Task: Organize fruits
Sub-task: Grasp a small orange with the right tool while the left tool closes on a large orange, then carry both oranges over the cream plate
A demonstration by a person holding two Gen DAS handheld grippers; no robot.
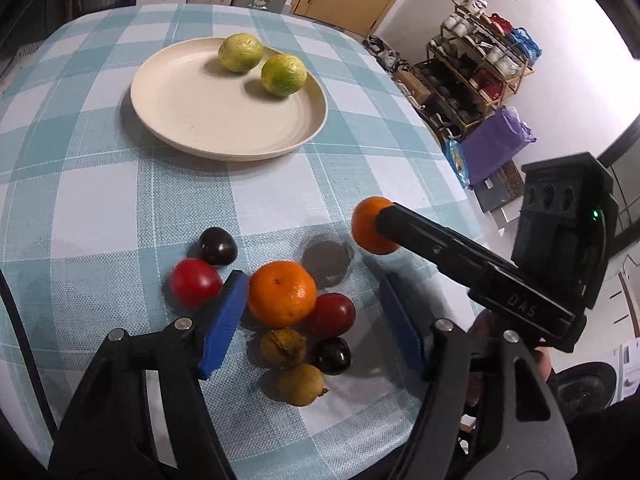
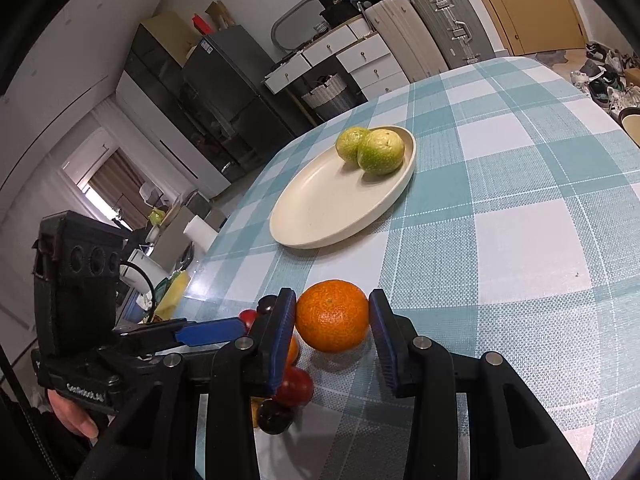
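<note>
My right gripper (image 2: 333, 322) is shut on an orange mandarin (image 2: 332, 316) and holds it just above the tablecloth; the mandarin shows in the left wrist view (image 1: 370, 226) too. My left gripper (image 1: 316, 320) is open low over a fruit pile: a second mandarin (image 1: 282, 294), red fruits (image 1: 195, 281) (image 1: 332, 315), dark plums (image 1: 217, 245) (image 1: 332, 356) and two yellow-brown fruits (image 1: 301, 384). A cream plate (image 1: 200, 120) farther back holds two green citrus fruits (image 1: 241, 52) (image 1: 283, 74); the plate also shows in the right wrist view (image 2: 320, 208).
The table has a blue-and-white checked cloth (image 1: 80, 200). A shoe rack (image 1: 476, 72) and a purple bag (image 1: 496, 144) stand past the right edge. Suitcases (image 2: 436, 28), drawers and a fridge (image 2: 224, 92) stand behind the table.
</note>
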